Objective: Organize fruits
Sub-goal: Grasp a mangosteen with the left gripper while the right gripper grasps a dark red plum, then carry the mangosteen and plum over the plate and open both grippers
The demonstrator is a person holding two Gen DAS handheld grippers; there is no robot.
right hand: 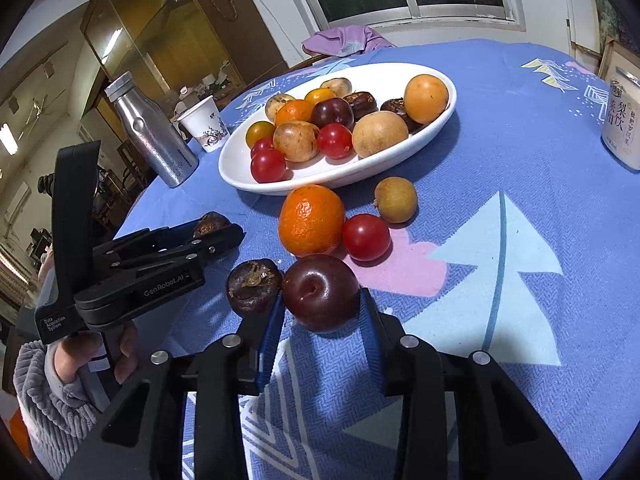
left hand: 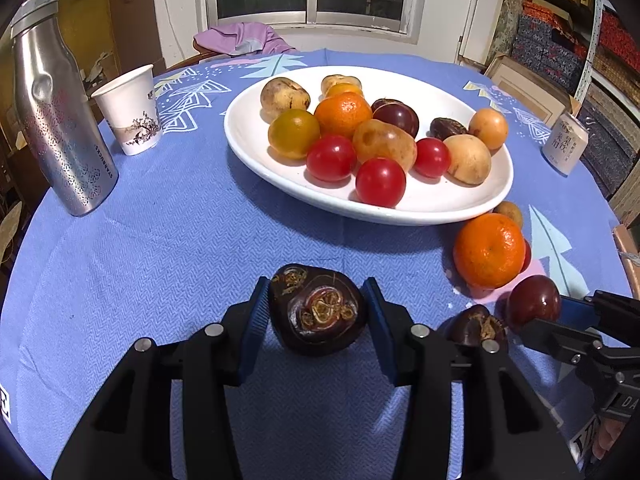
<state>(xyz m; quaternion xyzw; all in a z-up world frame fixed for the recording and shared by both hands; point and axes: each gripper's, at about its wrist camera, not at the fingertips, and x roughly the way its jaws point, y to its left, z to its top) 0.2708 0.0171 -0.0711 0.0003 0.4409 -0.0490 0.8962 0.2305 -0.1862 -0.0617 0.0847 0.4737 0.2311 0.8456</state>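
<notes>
Left hand-held gripper [left hand: 318, 312] is clamping a dark water chestnut [left hand: 317, 309], angled down over the counter [left hand: 160, 248]. Right hand-held gripper [right hand: 321, 312] is straddling a dark plum [right hand: 320, 292]; pad contact is unclear. Plate [left hand: 256, 148] w/ fruit is sitting at 12 o'clock; loose orange [right hand: 311, 220] is lying btwn. The person's hand [right hand: 92, 356] is partly cut off.

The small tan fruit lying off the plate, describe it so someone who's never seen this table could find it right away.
Start at the white plate piled with fruit on the blue tablecloth. Just off its near rim lie an orange and a cherry tomato. The tan fruit sits beside them: round, dull brownish-yellow, the only pale one off the plate.
</notes>
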